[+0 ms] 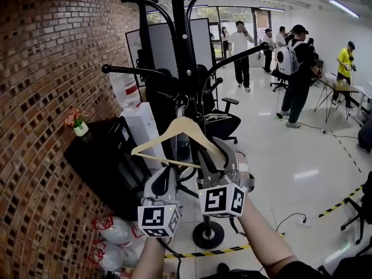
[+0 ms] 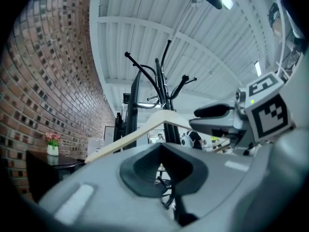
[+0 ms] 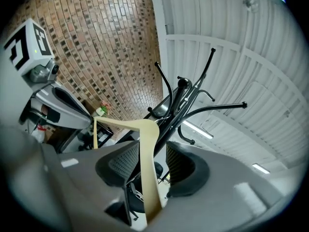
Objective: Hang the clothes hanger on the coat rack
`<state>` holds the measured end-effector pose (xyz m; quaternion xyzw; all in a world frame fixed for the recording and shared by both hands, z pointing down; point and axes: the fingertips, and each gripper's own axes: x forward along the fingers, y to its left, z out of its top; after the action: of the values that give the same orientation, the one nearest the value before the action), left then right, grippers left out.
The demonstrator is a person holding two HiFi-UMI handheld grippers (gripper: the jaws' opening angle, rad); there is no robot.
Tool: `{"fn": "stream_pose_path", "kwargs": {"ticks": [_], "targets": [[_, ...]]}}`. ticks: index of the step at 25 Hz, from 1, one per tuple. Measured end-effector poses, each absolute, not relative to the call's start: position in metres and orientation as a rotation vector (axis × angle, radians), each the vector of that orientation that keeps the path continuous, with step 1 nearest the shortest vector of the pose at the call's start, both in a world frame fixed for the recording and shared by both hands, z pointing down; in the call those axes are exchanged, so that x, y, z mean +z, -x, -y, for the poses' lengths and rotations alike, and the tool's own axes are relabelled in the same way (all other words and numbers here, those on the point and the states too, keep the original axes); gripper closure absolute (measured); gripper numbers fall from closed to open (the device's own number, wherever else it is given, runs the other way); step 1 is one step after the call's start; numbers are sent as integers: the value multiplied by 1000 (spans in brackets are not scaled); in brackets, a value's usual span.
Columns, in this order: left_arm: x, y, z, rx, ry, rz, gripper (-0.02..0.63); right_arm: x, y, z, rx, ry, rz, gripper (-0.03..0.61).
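Jaws of the right gripper are held spread, with one wooden arm of the clothes hanger standing loose between them. The left gripper is pressed together on nothing visible, just below the hanger. The hanger is held up against the coat rack, but whether it is seated on a peg cannot be made out. If the right gripper is withdrawn askew, the hanger could be dragged off and dropped.

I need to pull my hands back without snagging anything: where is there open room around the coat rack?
Open floor lies right of the coat rack, between the office chair and the striped tape. Left is crowded: black table, white box, bags against the brick wall.
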<state>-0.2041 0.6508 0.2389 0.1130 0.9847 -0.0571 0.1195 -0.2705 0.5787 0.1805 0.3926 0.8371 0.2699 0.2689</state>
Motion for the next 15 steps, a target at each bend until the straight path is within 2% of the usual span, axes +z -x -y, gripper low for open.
{"fn": "stream_pose_path", "kwargs": {"ticks": [4, 10, 15], "targets": [[235, 199, -645, -160, -337, -2871, 609, 166, 259, -565, 665, -1042, -2231, 408], [240, 189, -635, -147, -334, -2875, 609, 158, 238, -545, 621, -981, -2181, 467], [242, 181, -625, -144, -315, -2882, 609, 163, 230, -523, 628, -948, -2182, 469]]}}
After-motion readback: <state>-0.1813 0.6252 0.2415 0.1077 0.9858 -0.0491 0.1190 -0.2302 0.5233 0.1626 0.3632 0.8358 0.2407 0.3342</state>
